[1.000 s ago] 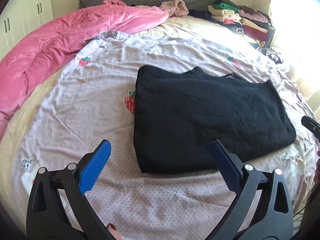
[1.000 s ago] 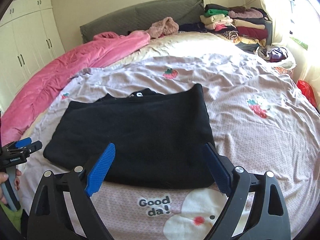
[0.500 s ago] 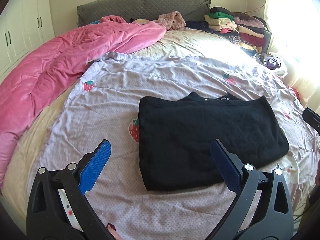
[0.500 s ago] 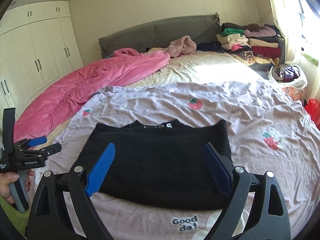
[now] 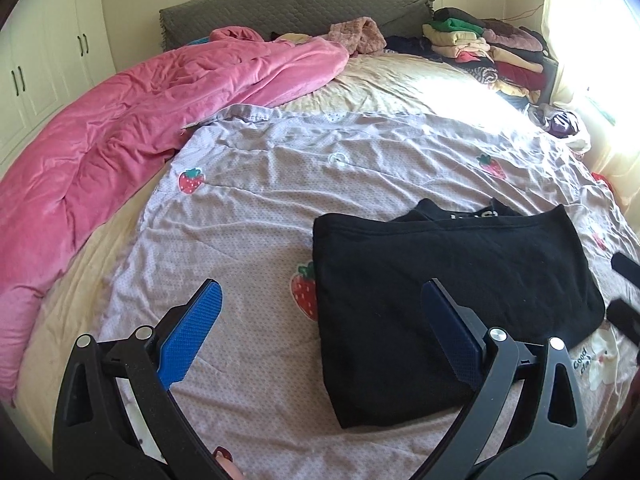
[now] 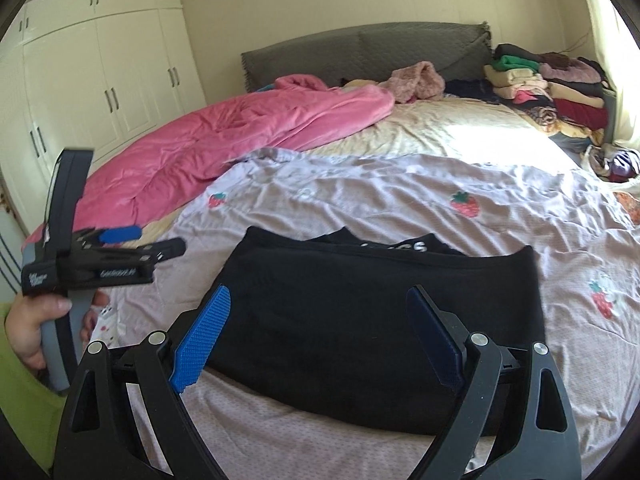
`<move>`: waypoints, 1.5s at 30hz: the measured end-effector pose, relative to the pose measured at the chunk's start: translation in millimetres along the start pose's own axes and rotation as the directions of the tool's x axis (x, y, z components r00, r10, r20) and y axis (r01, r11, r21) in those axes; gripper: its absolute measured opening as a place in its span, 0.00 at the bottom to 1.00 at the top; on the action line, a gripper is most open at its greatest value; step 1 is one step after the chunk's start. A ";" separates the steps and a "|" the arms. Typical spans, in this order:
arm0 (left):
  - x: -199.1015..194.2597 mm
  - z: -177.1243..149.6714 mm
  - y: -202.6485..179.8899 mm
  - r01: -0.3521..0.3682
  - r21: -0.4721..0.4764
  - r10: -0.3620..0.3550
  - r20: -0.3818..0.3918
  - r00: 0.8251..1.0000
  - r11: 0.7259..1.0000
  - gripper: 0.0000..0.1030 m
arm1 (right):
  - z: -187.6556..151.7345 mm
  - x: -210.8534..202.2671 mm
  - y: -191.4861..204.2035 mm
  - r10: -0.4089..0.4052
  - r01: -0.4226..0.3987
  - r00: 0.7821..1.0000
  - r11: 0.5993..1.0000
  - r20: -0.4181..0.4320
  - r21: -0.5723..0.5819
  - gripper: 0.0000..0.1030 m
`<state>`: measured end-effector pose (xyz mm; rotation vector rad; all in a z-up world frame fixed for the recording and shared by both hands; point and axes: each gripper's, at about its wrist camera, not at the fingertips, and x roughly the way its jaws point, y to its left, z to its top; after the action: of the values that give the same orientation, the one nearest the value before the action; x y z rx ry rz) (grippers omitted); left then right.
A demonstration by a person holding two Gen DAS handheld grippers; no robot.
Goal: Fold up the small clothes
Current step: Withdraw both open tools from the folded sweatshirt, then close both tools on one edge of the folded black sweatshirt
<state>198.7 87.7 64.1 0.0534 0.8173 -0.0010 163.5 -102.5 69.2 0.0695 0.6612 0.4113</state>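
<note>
Black top (image 5: 452, 292) lies flat on the bed, on the purple sheet (image 5: 280, 200) with strawberries on it. It looks folded into a neat block, with straight sides and no sleeves poking out. A bit of the neck with white letters peeks out at the far edge. So most of the folding on this one seems done. It may need one more fold to get smaller, or it may be ready to go on a pile. I cannot tell which.

Left tongs (image 5: 320, 332) are spread wide and hold nothing. They hang above the sheet, near the top's left edge. Right tongs (image 6: 320, 336) are spread wide too, with nothing pinched. They hang over the near edge of the top. In the right view a hand (image 6: 28, 328) grips the handle of the left tongs.

Around it, a big pink blanket (image 5: 140, 128) is bunched up on the left side of the bed, well away from the top. A stack of folded clothes (image 5: 488, 52) sits at the far right corner by the grey headboard (image 5: 280, 8). A fuzzy pink thing (image 5: 356, 34) lies near the headboard. White cupboards (image 6: 100, 72) stand by the wall.

Nothing sits on the top or right beside it, so nothing is in the way. The sheet is a little wrinkly under it.
</note>
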 end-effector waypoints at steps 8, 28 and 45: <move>21.6 13.6 14.1 0.007 -0.024 -0.007 -0.023 1.000 1.000 0.91 | -12.7 39.2 38.5 0.054 -0.059 0.995 0.996 -0.083 -0.068 0.86; 85.2 10.4 22.1 0.046 -0.086 -0.055 -0.106 0.993 0.995 0.91 | -78.8 111.4 96.2 -0.041 -0.041 0.971 0.942 -0.235 -0.333 0.86; 111.5 5.2 32.4 0.074 -0.125 -0.092 -0.147 0.985 0.989 0.91 | -89.3 161.7 130.9 -0.234 0.137 0.970 0.749 -0.064 -0.649 0.79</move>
<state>279.5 122.0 -12.1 -0.0942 0.9701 -0.0270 178.5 75.1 -70.5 -0.6884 0.6296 0.4328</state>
